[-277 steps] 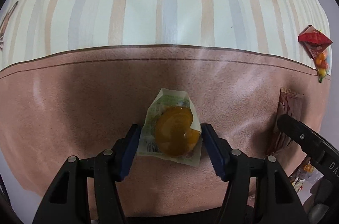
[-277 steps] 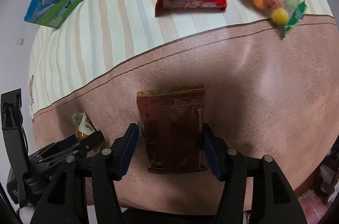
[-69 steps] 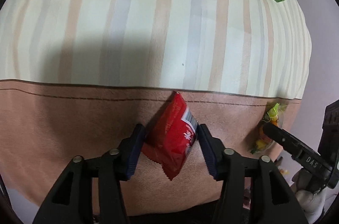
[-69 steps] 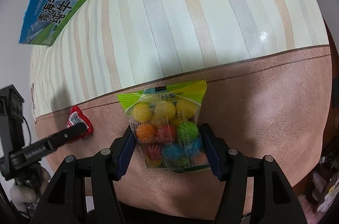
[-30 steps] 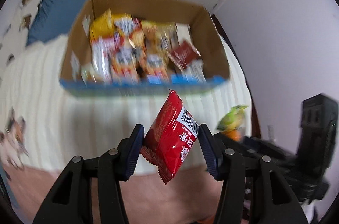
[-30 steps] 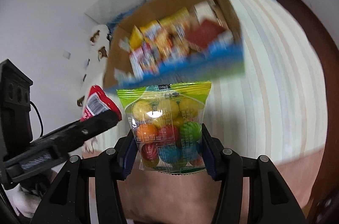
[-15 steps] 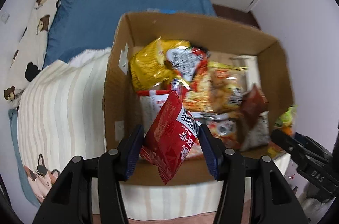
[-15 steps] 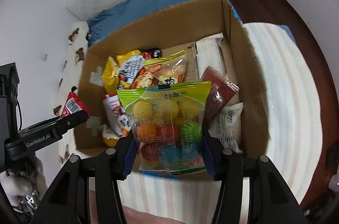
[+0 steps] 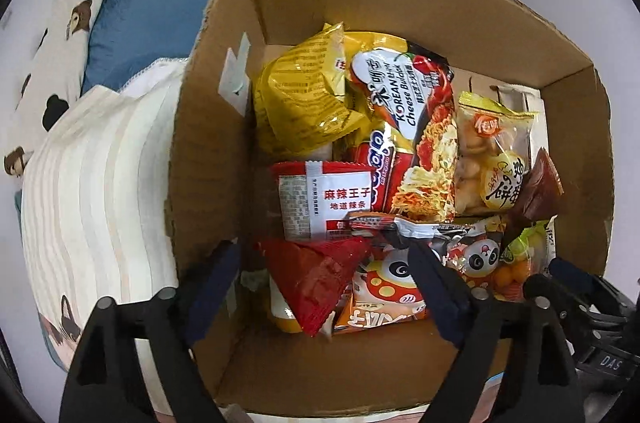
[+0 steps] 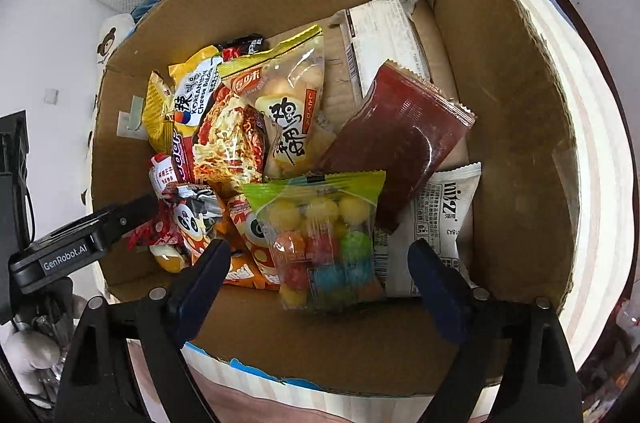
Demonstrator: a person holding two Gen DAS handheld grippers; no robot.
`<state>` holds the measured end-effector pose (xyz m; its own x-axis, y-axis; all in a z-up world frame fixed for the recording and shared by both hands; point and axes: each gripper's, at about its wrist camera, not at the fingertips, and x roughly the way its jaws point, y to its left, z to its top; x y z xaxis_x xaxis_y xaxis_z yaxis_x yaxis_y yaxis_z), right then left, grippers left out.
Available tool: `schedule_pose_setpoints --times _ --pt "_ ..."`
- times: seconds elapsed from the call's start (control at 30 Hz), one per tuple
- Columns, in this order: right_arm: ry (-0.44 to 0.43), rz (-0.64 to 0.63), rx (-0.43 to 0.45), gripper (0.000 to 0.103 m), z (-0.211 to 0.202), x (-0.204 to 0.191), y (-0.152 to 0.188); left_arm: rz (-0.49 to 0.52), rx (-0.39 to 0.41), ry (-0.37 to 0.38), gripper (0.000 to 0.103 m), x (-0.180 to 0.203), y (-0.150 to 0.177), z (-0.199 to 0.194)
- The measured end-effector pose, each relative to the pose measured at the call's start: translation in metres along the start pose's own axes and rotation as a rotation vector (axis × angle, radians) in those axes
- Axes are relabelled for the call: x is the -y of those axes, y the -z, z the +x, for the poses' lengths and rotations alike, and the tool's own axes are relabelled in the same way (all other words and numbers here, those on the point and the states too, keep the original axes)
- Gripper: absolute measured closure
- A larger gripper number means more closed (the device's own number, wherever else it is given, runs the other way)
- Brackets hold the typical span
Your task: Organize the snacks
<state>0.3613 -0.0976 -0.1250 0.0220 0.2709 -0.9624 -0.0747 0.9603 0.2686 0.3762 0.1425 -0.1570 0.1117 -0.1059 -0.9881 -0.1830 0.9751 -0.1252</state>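
**Two grippers w/ jaws spread over the snack box**

Both grippers hover above the open brown cardboard box [image 9: 224, 95], jaws released, nothing betw. them gripped. Left gripper [image 9: 324, 287]: the small red crinkle-edged foil packet [image 9: 316, 279] lies loose in the box's near-left corner, atop other snacks, clear of both fingers. Right gripper [image 10: 316, 277]: the clear bag of coloured candy balls w/ green top [image 10: 324, 231] lies in the box near the front wall, leaning on a dark maroon flat packet [image 10: 404, 139] and a white wrapper [image 10: 436, 223]. Box sits on a striped cream bed cover [image 9: 96, 191].
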Motion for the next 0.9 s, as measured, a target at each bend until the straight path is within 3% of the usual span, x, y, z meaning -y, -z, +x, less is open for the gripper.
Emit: schedule_pose_setpoints --times 0.23,0.6,0.9 --pt "0.063 -0.052 0.032 0.004 -0.01 -0.009 0.005 -0.006 0.027 0.008 0.011 0.008 0.012 -0.011" --pt "0.138 -0.096 0.087 0.004 -0.026 -0.013 0.01 0.018 0.116 -0.036 0.011 0.03 0.04 -0.042" --pt "0.146 -0.097 0.106 0.004 -0.035 -0.009 0.017 0.016 0.128 -0.023 0.011 0.036 0.046 -0.044"
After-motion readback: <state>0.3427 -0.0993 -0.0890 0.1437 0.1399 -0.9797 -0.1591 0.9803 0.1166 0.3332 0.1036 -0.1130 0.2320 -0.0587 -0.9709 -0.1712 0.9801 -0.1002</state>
